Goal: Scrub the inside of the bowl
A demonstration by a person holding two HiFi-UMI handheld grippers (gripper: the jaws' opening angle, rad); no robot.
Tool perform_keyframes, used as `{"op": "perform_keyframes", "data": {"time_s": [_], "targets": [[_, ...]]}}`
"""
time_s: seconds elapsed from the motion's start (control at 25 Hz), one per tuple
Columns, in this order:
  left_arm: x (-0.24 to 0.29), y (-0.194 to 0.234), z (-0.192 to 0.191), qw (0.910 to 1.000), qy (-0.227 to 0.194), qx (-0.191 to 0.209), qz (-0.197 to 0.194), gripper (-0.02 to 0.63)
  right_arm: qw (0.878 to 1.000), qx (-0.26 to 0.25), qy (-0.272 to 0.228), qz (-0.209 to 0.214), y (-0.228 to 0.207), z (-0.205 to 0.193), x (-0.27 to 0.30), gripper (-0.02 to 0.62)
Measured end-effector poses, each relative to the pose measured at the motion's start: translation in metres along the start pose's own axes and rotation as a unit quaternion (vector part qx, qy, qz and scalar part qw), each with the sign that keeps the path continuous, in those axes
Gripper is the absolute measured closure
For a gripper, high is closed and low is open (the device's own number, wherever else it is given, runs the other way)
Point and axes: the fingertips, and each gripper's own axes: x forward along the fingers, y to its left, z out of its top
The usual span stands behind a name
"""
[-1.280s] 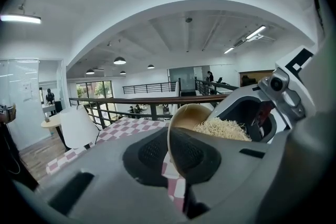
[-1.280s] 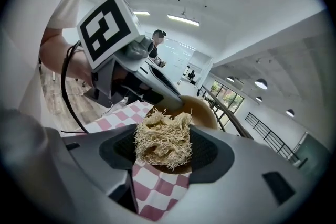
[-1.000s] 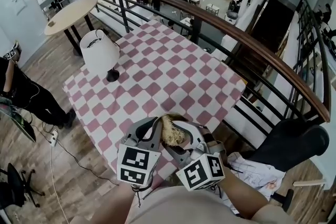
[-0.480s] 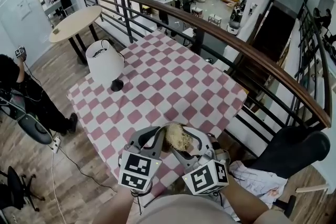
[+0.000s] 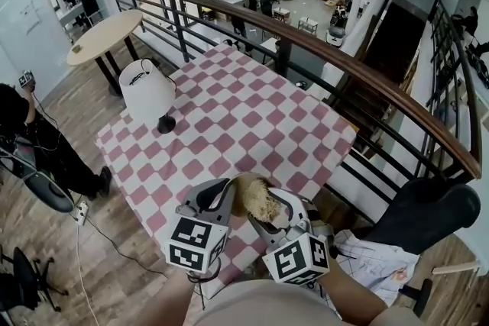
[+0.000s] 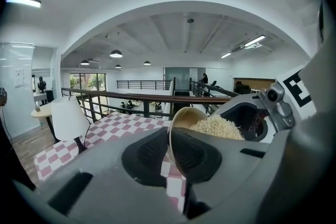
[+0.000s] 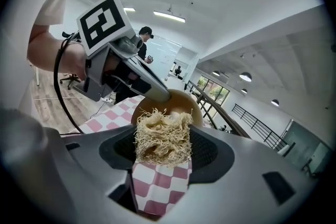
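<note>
Bowl (image 6: 182,116): held up in the air over the near edge of the checked table (image 5: 252,111); tipped on its side
Left claw (image 6: 170,150): pinching the bowl's rim, one pad inside and one outside; its jaws have just been opening a little; the rim is still between them and the bowl has not dropped
Right claw (image 7: 163,148): pinching the scrubber (image 7: 161,136), a rough lump of pale strings; the lump sits right at the bowl's mouth and, as far as I can tell, pushes into it
Change: since a second ago the right claw has slid and twisted a little; the scrubber now sits at a new spot on the inside
Same as before: the left claw's place; the lamp (image 5: 147,91) on the table
Meaning: I think the scrubbing is going on; that small twist looks like one rub
Worry: the looser pinch might let the bowl slip if the rubbing pushes hard
</note>
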Motion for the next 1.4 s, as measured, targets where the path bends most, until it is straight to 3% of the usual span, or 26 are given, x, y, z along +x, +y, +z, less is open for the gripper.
{"op": "perform_keyframes", "data": {"time_s": [0.32, 0.68, 0.88, 1.08, 1.24, 1.4], "targets": [[0.013, -0.004, -0.001, 0.9998, 0.004, -0.012, -0.018, 0.575, 0.999, 0.028, -0.009, 0.027, 0.008, 0.004, 0.002, 0.339], [0.017, 0.000, -0.014, 0.9991, 0.029, 0.031, -0.005, 0.581, 0.995, 0.085, -0.046, 0.039, -0.010, 0.030, -0.023, 0.339], [0.019, -0.002, -0.016, 0.9954, 0.043, 0.085, -0.012, 0.581, 0.989, 0.111, -0.096, 0.017, -0.044, 0.050, -0.039, 0.339], [0.023, -0.029, -0.013, 0.9873, 0.060, 0.136, -0.056, 0.581, 0.989, 0.098, -0.113, 0.009, -0.073, 0.063, -0.040, 0.339], [0.021, -0.049, 0.001, 0.9783, 0.046, 0.187, -0.078, 0.581, 0.992, 0.088, -0.086, 0.016, -0.080, 0.065, -0.032, 0.339], [0.021, -0.057, 0.017, 0.9687, 0.020, 0.236, -0.074, 0.581, 0.992, 0.095, -0.079, 0.026, -0.088, 0.063, -0.024, 0.339]]}}
